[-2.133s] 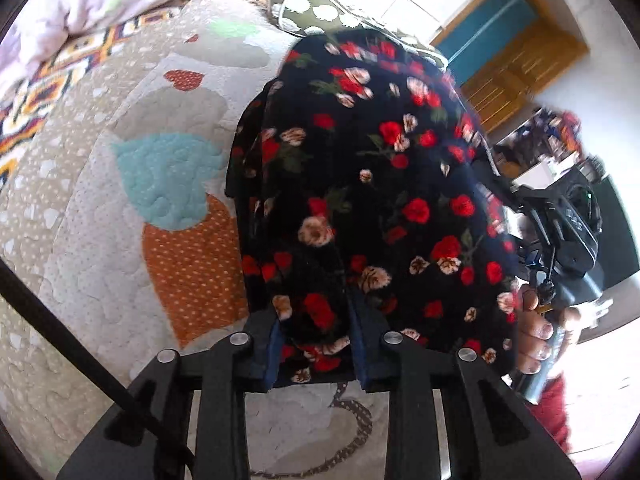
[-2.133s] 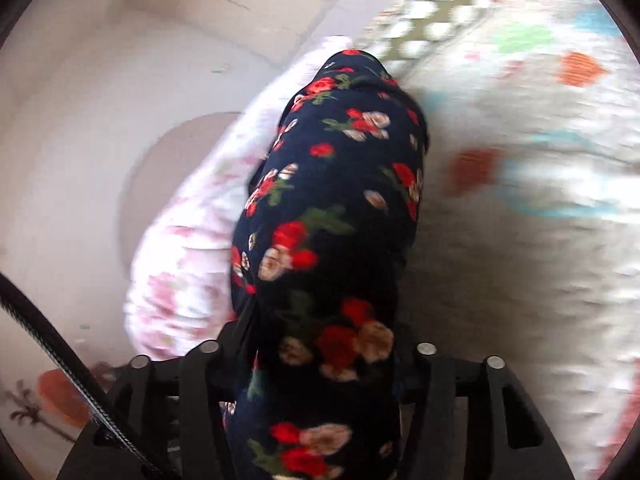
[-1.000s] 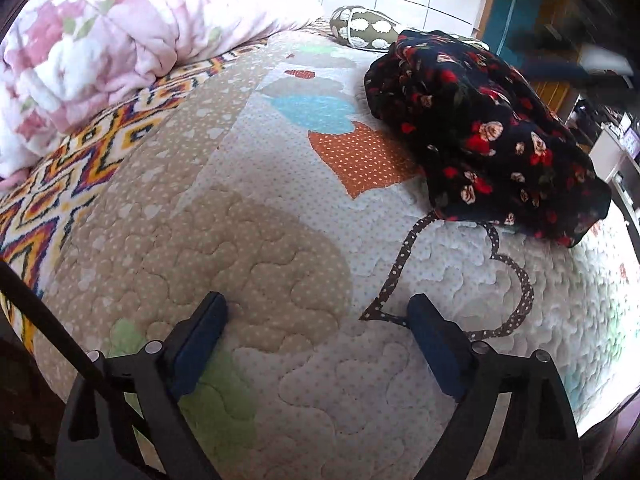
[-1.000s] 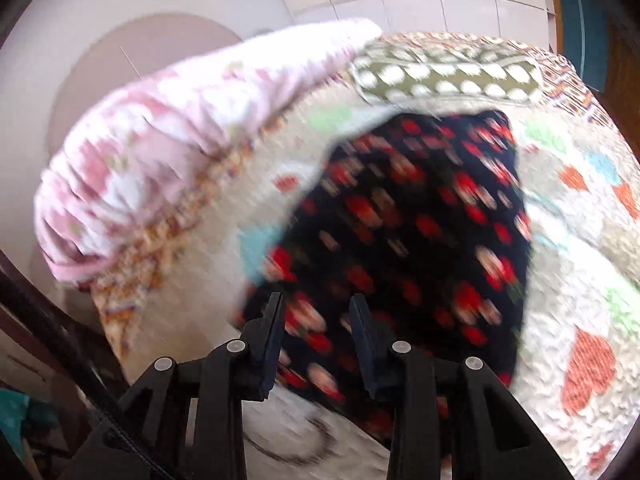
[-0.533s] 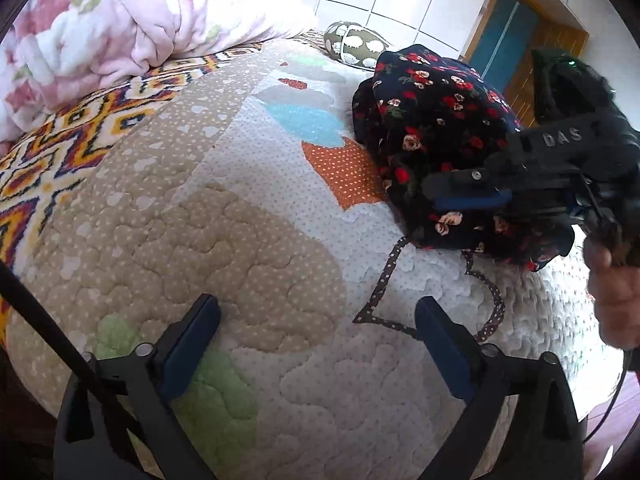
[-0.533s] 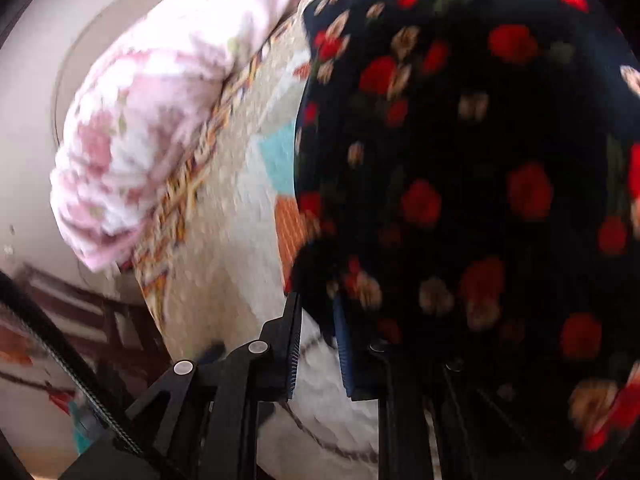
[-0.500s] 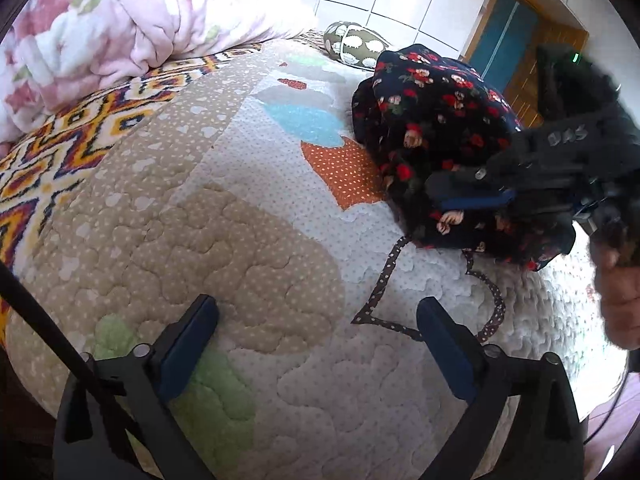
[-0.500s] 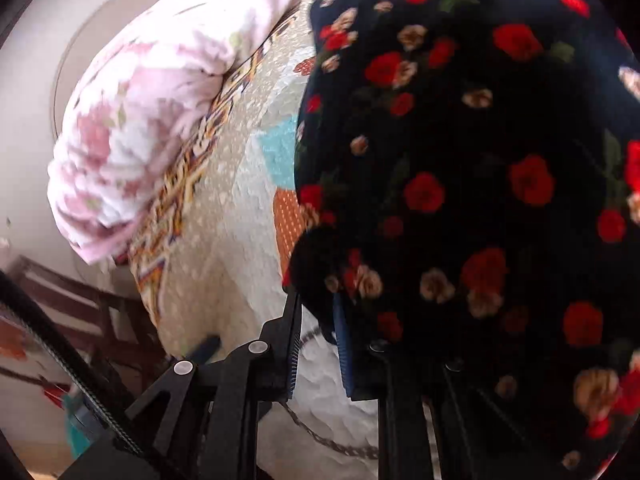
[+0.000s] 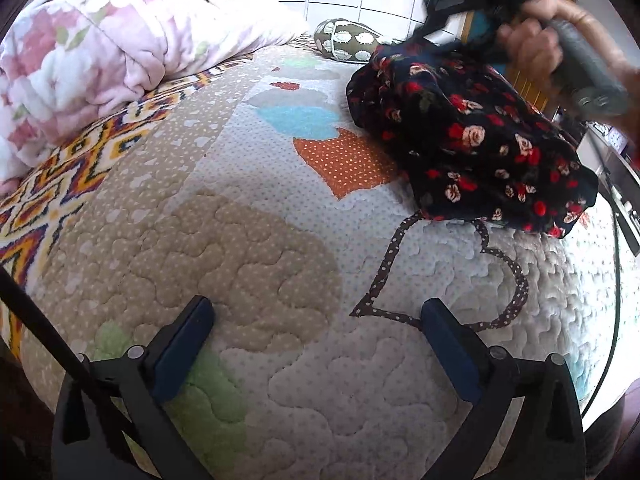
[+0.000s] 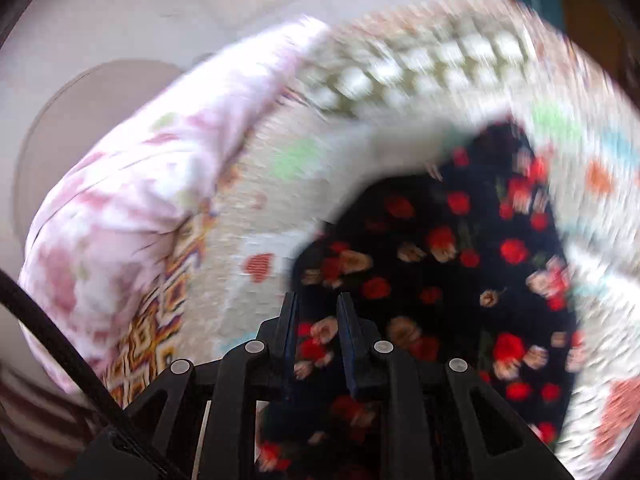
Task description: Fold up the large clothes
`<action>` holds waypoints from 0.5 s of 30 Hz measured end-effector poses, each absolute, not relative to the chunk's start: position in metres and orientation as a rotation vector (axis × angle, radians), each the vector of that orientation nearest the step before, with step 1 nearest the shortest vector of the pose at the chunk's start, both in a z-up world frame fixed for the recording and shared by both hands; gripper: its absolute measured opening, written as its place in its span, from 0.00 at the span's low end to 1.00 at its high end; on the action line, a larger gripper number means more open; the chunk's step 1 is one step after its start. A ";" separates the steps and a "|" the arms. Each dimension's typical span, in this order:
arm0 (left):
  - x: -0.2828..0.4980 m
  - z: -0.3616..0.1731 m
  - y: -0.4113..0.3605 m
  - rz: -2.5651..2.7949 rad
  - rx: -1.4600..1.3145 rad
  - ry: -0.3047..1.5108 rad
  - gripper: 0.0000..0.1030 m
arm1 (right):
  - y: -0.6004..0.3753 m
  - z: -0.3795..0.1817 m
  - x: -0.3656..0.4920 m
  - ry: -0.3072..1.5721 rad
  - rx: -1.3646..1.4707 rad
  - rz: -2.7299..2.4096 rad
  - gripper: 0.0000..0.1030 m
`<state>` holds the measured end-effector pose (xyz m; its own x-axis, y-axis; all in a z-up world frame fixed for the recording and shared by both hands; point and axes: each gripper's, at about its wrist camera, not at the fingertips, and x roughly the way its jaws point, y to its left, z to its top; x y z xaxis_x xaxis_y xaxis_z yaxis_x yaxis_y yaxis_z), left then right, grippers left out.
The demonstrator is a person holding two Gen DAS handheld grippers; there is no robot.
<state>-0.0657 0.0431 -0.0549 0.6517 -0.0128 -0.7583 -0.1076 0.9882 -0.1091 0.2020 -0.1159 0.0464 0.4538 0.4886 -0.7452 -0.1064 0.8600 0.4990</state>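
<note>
A dark navy garment with red and cream flowers [image 9: 472, 136] lies bunched on the quilted bedspread [image 9: 248, 248] at the right. My left gripper [image 9: 316, 320] is wide open and empty, low over the quilt, well short of the garment. My right gripper [image 10: 317, 314] is nearly shut on a fold of the floral garment [image 10: 452, 264], which hangs from its jaws; that view is motion-blurred. In the left wrist view the right gripper's handle [image 9: 580, 68] and the hand on it sit above the garment's far end.
A pink floral duvet [image 9: 100, 52] is piled at the back left. An olive dotted pillow [image 9: 348, 38] lies by the tiled wall. A patterned zigzag band [image 9: 60, 176] runs along the bed's left. The bed edge drops off at the right.
The left gripper let go of the garment about a second ago and stays open over the quilt. The right gripper has lifted from the garment's near side to its far end.
</note>
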 end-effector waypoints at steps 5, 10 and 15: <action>-0.066 -0.053 0.046 0.052 -0.165 0.862 1.00 | -0.116 0.022 0.194 1.057 0.437 0.410 0.18; -0.063 -0.053 0.043 0.078 -0.157 0.870 1.00 | -0.101 0.027 0.141 1.036 0.397 0.605 0.21; -0.065 -0.051 0.043 0.083 -0.154 0.882 1.00 | -0.098 -0.025 0.094 1.127 0.399 0.680 0.20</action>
<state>-0.0648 0.0428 -0.0511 0.6332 0.0085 -0.7740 -0.1357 0.9857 -0.1003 0.0936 -0.0977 -0.0247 0.2620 0.6766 -0.6881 -0.2939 0.7351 0.6109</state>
